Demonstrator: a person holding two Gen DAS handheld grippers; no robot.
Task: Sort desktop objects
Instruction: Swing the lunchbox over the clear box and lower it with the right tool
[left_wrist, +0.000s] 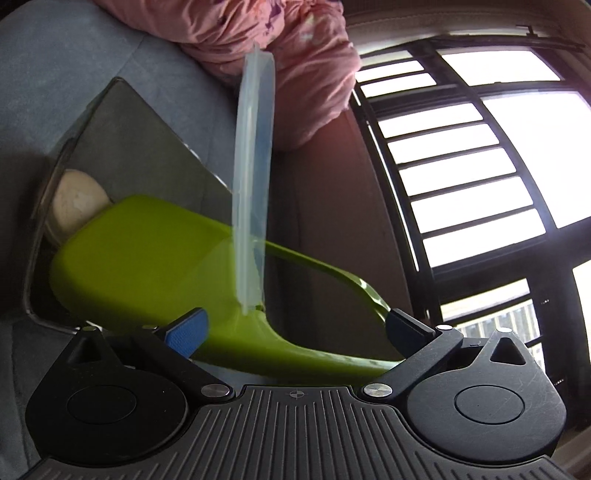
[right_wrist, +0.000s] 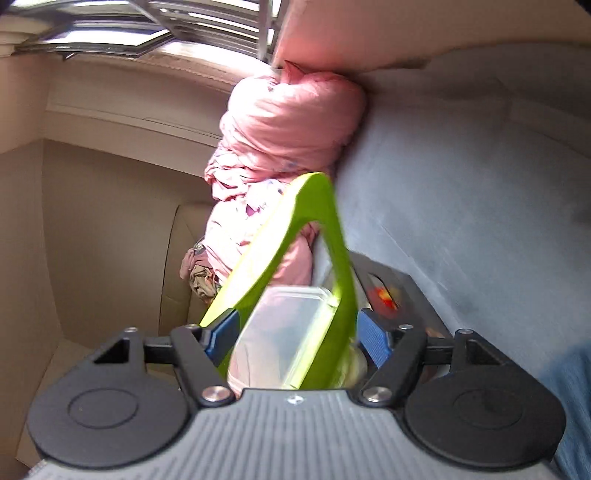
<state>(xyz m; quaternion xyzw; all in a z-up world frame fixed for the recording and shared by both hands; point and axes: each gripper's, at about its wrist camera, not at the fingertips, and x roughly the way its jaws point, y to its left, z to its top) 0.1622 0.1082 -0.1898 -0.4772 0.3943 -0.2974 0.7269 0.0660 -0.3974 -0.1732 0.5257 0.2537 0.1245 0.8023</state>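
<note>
A lime-green box (left_wrist: 147, 258) fills the left wrist view, with a translucent lid (left_wrist: 253, 173) standing on edge across it. My left gripper (left_wrist: 295, 332) has its blue pads on either side of the green box, one pad (left_wrist: 186, 332) against its wall, and holds it. In the right wrist view the green box's rim (right_wrist: 295, 243) rises between my right gripper's (right_wrist: 295, 339) blue pads (right_wrist: 375, 341), with the translucent lid (right_wrist: 284, 332) beside it. The right gripper is closed on the green box too.
A pink bundled quilt (right_wrist: 288, 125) lies on a grey bed surface (right_wrist: 461, 184). A dark tray (left_wrist: 140, 147) holds a pale round object (left_wrist: 77, 203). A barred window (left_wrist: 461, 166) is at the right. A dark box with a red print (right_wrist: 391, 291) lies behind the green box.
</note>
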